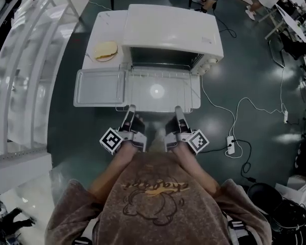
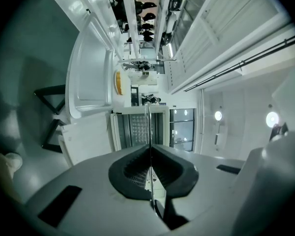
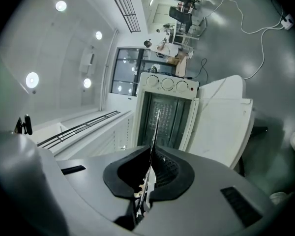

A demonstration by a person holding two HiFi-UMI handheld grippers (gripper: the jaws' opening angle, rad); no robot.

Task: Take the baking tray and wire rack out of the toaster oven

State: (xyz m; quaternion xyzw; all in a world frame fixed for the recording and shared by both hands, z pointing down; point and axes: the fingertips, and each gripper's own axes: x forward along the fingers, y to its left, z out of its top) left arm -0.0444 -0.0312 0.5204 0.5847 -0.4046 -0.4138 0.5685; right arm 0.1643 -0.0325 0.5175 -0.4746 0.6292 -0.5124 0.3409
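Observation:
A white toaster oven point(image 1: 168, 29) stands on a white table with its door point(image 1: 194, 103) folded down flat. The wire rack point(image 1: 158, 71) lies partly drawn out over that door. My left gripper point(image 1: 129, 107) and right gripper point(image 1: 178, 107) are both shut on the rack's near edge, one at each side. In the left gripper view the rack point(image 2: 148, 124) shows edge-on as a thin line between the closed jaws of the left gripper point(image 2: 150, 149). The right gripper view shows the rack point(image 3: 156, 127) the same way, in the right gripper point(image 3: 151, 154). The baking tray point(image 1: 99, 87) rests on the table left of the door.
A plate with bread point(image 1: 105, 50) sits on the table left of the oven. A white cable and power strip point(image 1: 229, 144) lie on the dark floor at the right. White shelving point(image 1: 20, 86) runs along the left. People stand beyond the table.

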